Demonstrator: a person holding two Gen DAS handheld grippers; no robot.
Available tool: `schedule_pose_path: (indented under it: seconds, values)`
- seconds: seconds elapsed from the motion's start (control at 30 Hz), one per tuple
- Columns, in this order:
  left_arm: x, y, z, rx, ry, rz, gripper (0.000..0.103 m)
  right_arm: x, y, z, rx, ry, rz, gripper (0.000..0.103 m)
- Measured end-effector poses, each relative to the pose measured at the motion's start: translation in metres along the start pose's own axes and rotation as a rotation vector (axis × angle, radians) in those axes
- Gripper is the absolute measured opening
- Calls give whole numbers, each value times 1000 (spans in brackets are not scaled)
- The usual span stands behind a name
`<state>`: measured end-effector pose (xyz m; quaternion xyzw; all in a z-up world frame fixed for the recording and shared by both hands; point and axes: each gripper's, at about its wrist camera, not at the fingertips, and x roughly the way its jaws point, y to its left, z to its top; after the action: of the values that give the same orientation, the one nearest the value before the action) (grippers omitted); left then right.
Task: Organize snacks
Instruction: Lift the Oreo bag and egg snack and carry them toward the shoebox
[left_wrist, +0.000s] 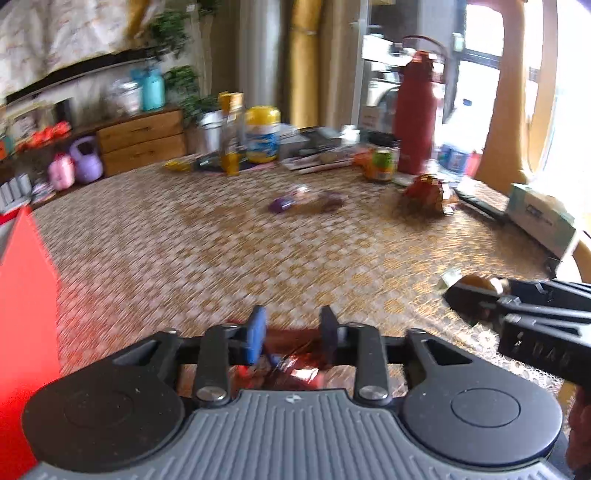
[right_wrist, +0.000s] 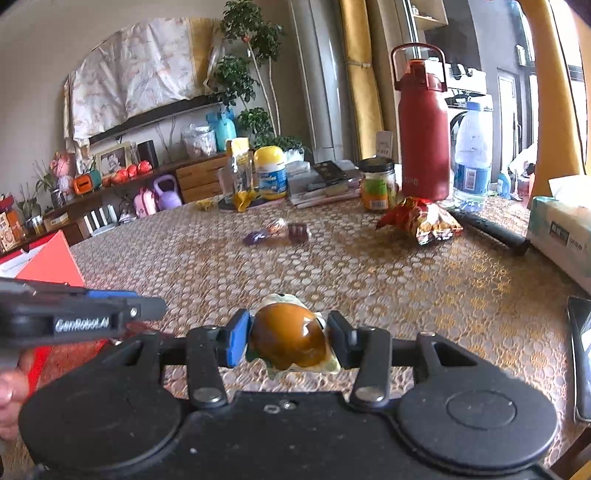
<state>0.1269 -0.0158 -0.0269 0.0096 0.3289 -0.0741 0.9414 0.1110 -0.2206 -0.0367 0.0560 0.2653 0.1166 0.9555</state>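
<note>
Two snacks held over the counter (right_wrist: 369, 280), beside the red box (left_wrist: 26, 314).

Your right tool (right_wrist: 288, 341) was closed on a sealed brown egg (right_wrist: 288, 341), pads at its sides: smooth, probably slippery, bruised by hard squeezing. Your left tool (left_wrist: 293, 338) held a red wrapper (left_wrist: 295, 363) between its pads, light and crinkly by the look. The box's contents were hidden; a chip bag (right_wrist: 421, 221) and purple sweets (right_wrist: 277, 230) lay loose.
</note>
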Motion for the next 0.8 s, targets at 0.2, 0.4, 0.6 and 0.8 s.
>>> schedule_pose_path:
  seconds: [0.2, 0.4, 0.6, 0.8]
  values:
    - [-21, 5, -9, 12, -44, 32, 83, -5, 9, 2, -20, -12, 16, 45]
    - [2, -2, -22, 70, 32, 26, 83, -7, 17, 1, -31, -14, 38, 45]
    - [17, -2, -35, 62, 76, 18, 68, -11, 22, 2, -41, -18, 48, 45]
    - [13, 6, -40, 32, 76, -3, 51, -14, 26, 2, -47, -22, 50, 45]
